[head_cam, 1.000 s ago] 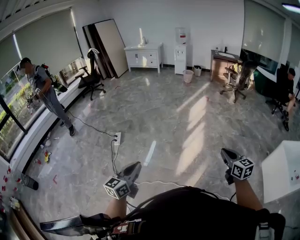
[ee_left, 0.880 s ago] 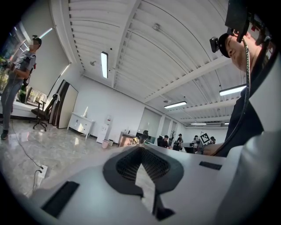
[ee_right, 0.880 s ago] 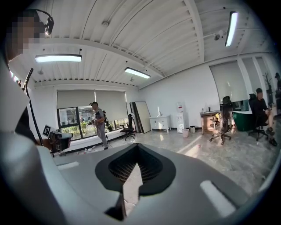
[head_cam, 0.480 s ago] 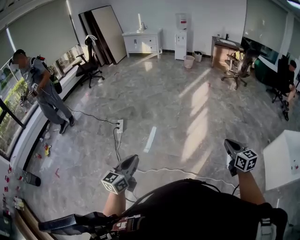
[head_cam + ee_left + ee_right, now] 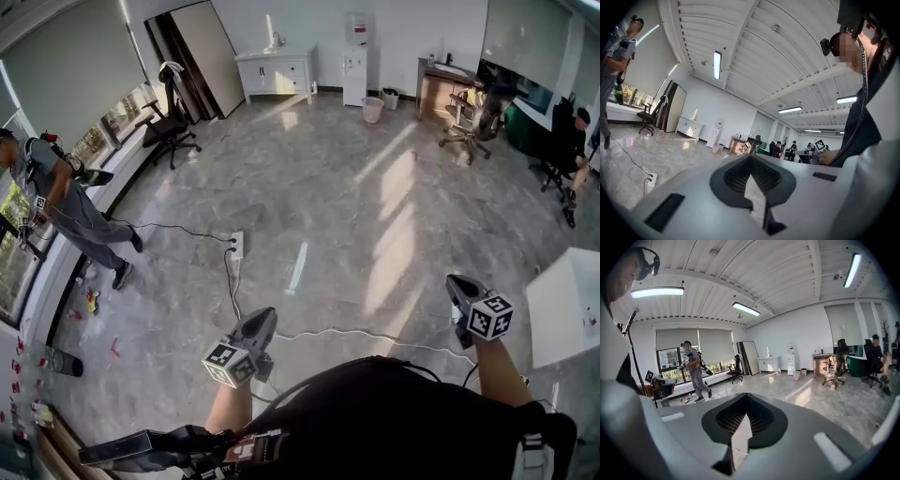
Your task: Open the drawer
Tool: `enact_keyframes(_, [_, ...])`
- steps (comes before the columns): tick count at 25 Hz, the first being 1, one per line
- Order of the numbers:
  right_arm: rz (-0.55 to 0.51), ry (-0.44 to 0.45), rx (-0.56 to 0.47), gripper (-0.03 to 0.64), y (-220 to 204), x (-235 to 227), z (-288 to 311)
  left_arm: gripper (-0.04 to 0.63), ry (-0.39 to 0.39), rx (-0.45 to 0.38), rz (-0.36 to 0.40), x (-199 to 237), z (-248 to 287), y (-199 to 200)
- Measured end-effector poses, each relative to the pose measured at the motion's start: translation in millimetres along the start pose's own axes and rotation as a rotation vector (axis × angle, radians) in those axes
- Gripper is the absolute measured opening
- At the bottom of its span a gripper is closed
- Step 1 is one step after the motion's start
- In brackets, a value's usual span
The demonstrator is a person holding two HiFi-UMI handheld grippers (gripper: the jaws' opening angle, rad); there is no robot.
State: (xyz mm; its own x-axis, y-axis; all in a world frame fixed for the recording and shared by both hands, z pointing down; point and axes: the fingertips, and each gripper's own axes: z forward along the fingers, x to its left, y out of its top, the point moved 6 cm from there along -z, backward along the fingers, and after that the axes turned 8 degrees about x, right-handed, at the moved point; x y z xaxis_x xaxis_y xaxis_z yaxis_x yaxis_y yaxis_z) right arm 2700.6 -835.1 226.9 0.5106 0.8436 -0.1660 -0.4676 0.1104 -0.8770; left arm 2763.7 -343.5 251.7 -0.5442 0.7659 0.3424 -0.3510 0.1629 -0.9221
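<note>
A white cabinet with drawers (image 5: pixel 275 73) stands against the far wall, well away from both grippers; it also shows small in the left gripper view (image 5: pixel 689 127) and the right gripper view (image 5: pixel 769 364). My left gripper (image 5: pixel 263 319) is held out low at the bottom centre-left over the marble floor, its jaws shut with nothing in them (image 5: pixel 751 156). On the right, my right gripper (image 5: pixel 457 281) is likewise shut and empty (image 5: pixel 746 396). Neither touches anything.
A power strip (image 5: pixel 236 246) and its cable (image 5: pixel 356 334) lie on the floor just ahead. A person (image 5: pixel 56 202) stands by the left windows. Office chairs (image 5: pixel 169 127) (image 5: pixel 469 122), a water dispenser (image 5: pixel 354 56), a bin (image 5: pixel 373 110) and a white table (image 5: pixel 562 319) ring the room.
The view has moved forward across the floor and both grippers with it. The person at the left has walked further left. Both grippers stay shut.
</note>
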Motion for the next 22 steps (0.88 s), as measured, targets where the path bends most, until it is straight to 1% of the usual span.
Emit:
enact_keyframes(3, [0.017,0.004,0.000,0.002,5,-16,7,-0.009,0.001,0.010,0.000,0,15,4])
enact_keyframes(6, [0.030,0.023,-0.004,0.002,9,-37,23,-0.009,0.008,0.013,0.018,-2,34,10])
enact_keyframes(10, [0.023,0.076,-0.012,0.002,28,-76,53,-0.009,0.061,0.001,0.031,-3,66,31])
enact_keyframes(13, [0.007,0.111,-0.023,0.002,49,-113,72,-0.009,0.093,-0.013,0.022,-9,102,42])
enact_keyframes(16, [-0.009,0.138,-0.035,0.002,66,-156,82,-0.009,0.104,-0.025,0.040,-24,144,51])
enact_keyframes(19, [-0.011,0.158,-0.045,0.002,82,-202,85,-0.009,0.107,-0.038,0.041,-45,191,64])
enact_keyframes(22, [-0.013,0.172,-0.047,0.002,91,-238,88,-0.009,0.096,-0.025,0.049,-62,233,72])
